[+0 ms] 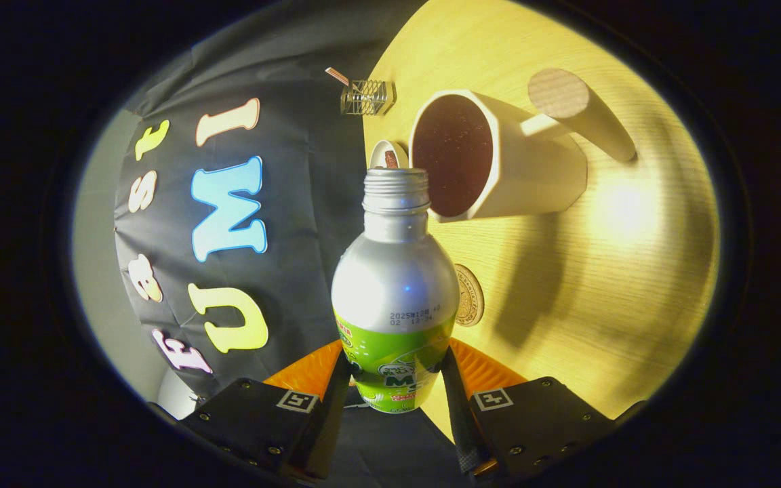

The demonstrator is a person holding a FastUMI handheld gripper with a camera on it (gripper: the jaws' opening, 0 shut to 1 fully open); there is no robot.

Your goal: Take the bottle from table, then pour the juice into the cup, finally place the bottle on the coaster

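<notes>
While the gripper (394, 386) clamps the bottle (394, 285) between both fingers, tip slowly, keeping its mouth over the cup (499, 159).

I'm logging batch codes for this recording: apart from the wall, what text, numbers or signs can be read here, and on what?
"2025": start of the code stamped on the silver body of the bottle, which the hand-held gripper clamps between its fingers; the rest is too blurred.
Bottle's green label: print partly hidden by the fingers, too blurred to read.
Coaster: rim lettering too small to read.
Square markers on the gripper: patterns, no words.
</notes>
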